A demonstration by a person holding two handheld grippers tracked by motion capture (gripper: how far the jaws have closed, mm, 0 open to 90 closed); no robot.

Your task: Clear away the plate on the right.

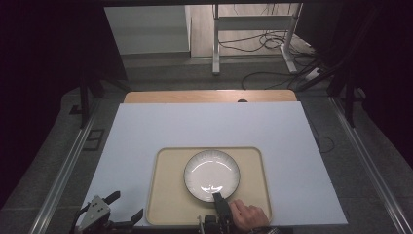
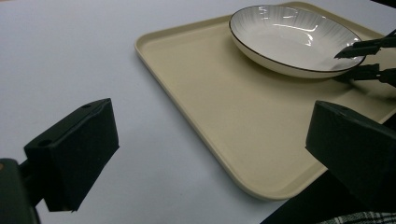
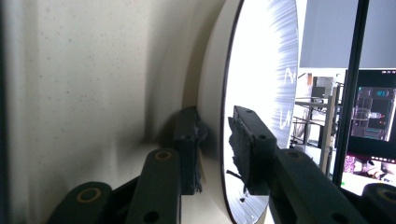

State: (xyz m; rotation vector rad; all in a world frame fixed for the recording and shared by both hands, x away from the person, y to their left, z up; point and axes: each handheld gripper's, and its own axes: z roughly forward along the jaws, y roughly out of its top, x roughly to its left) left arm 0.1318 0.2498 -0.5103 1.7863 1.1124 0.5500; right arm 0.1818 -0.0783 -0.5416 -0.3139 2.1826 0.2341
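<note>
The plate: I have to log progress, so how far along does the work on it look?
Done: the plate sits inside the beige tray. In hand: the right gripper straddles its near rim, one jaw above, one beneath, with a gap visible beside the upper pad. Left: whether it lifts next is unclear. The left gripper waits open.

Overhead plus two close gripper views

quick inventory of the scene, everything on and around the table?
plate: 1, white with dark rim, on the tray
tray: 1, beige, near edge of the white sheet
white sheet: 1, covers most of the table
table: 1, wooden, far edge bare
right gripper: 1, black, jaws either side of the plate's near rim, gap on the inner side
left gripper: 1, black, open, over the sheet left of the tray
hand: 1, on the right gripper
</note>
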